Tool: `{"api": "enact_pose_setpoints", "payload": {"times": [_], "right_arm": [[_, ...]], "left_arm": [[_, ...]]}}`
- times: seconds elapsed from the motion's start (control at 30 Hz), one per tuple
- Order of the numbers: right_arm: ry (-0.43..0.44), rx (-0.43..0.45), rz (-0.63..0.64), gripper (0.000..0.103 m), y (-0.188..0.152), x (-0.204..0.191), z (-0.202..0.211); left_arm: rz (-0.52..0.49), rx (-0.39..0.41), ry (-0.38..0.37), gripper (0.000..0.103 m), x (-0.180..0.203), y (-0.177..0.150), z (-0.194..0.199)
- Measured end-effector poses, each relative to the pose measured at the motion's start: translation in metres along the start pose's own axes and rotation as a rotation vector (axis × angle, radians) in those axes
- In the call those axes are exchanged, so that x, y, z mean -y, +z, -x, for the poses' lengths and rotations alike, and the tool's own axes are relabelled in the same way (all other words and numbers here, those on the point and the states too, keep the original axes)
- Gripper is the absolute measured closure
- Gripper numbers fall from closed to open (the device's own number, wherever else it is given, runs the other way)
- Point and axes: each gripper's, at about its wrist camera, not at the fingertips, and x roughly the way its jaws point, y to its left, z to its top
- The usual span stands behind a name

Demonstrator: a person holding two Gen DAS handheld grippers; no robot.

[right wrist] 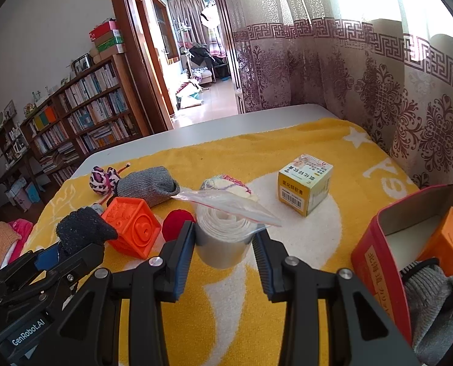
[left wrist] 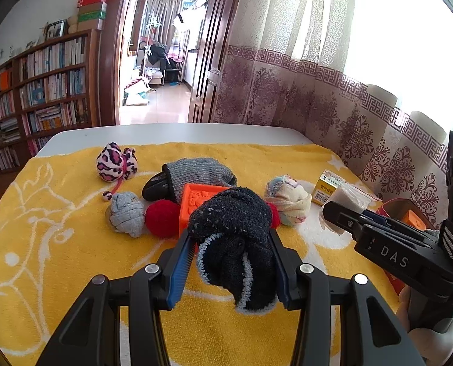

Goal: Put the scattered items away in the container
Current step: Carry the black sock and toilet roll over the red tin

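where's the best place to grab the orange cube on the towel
Grip the orange cube across two opposite flat faces, coming from above. It sits flat with its top exposed, but the red ball and grey sock crowd its sides, so a side approach looks cramped.

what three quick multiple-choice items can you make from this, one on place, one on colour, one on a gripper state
1. Where does the red rectangular tin container stand relative to the right gripper?
A. to its right
B. to its left
C. behind the bookshelf

2. What colour is the embossed rubber cube on the towel?
A. green
B. orange
C. white

3. What does the left gripper hold?
A. nothing
B. a book
C. a dark knitted sock bundle

Key: 1 A, the tin sits at the right edge of the right wrist view. 2 B, its faces are orange. 3 C, both fingers press the sock's sides.
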Motion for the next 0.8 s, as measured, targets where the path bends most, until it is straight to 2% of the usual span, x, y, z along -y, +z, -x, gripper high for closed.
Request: {"api": "enact_pose_setpoints", "payload": {"times": [0.3, 0.5, 0.8], "right_arm": [[-0.002, 0.014, -0.008, 0.061, 0.001, 0.001, 0.004], [0.0, 0.054, -0.019, 0.061, 0.002, 0.003, 0.02], [-0.009, 0.123, -0.105, 0.061, -0.001, 0.039, 0.082]], "left_arm": [[-0.01, 0.01, -0.004, 0.054, 0.005, 0.0, 0.002], [-0.008, 0.016, -0.024, 0.054, 0.006, 0.001, 0.007], [-0.019, 0.023, -0.068, 0.054, 0.018, 0.003, 0.013]]}}
